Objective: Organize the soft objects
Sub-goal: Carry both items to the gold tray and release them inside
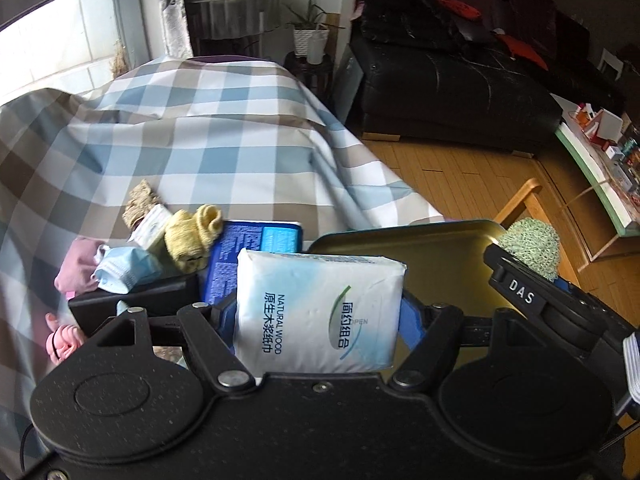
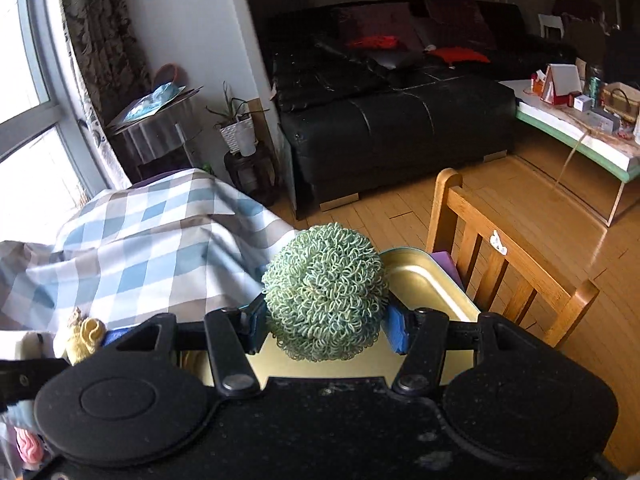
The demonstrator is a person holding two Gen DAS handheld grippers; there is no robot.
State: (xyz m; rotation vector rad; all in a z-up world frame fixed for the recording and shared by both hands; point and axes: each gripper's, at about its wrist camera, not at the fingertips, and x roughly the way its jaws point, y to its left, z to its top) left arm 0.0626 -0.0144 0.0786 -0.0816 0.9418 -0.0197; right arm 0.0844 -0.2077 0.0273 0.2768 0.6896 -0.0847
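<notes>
My left gripper [image 1: 318,316] is shut on a white and blue tissue pack [image 1: 320,312], held upright above the checked cloth. Behind the pack lies a gold metal tray [image 1: 420,248]. My right gripper [image 2: 326,320] is shut on a round green loopy scrubber ball [image 2: 324,296], held over the same gold tray [image 2: 424,284]. The green ball [image 1: 530,246] and the right gripper's black body show at the right in the left wrist view. A pile of soft items lies at the left: a yellow sock [image 1: 192,236], a blue face mask [image 1: 124,270], a pink cloth [image 1: 78,264].
A blue box [image 1: 256,248] lies beside the pile on the checked cloth [image 1: 200,140]. A wooden chair [image 2: 500,264] stands right of the tray. Beyond are a black sofa [image 2: 380,108], a cluttered low table [image 2: 580,124], a potted plant [image 2: 238,128] and wooden floor.
</notes>
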